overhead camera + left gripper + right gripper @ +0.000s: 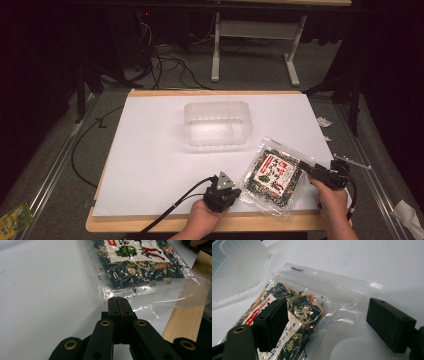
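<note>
a: at the left of the high view, what sits on the table?

b: a white sheet (150, 150) covers a wooden table (165, 224). near its middle stands a clear plastic tub (217, 123), upright and with nothing visible inside. cables (170, 65) lie on the floor beyond the far edge.

a: and the left gripper?

b: the left gripper (221, 192), held in the person's left hand (202, 220), rests near the front edge of the sheet, just beside the left edge of the food packet (274, 175). in the left gripper view its two black jaws are pressed flat together, tips at the clear margin of the packet (140, 267); nothing can be seen between them, and whether they touch the film cannot be told.

a: where does the packet lie?

b: flat on the sheet, toward the front right corner, well apart from the tub. it is a clear bag with dark dried contents and a red and white label, one corner reaching toward the wooden rim.

a: and at the right?

b: the right gripper (312, 170), in the person's right hand (331, 197), points at the packet's right side. in the right gripper view its jaws stand wide apart, one over the printed label and one over the clear sealed end of the packet (312, 305), with the bag lying between and beneath them. the tub (234, 267) shows at upper left there.
</note>
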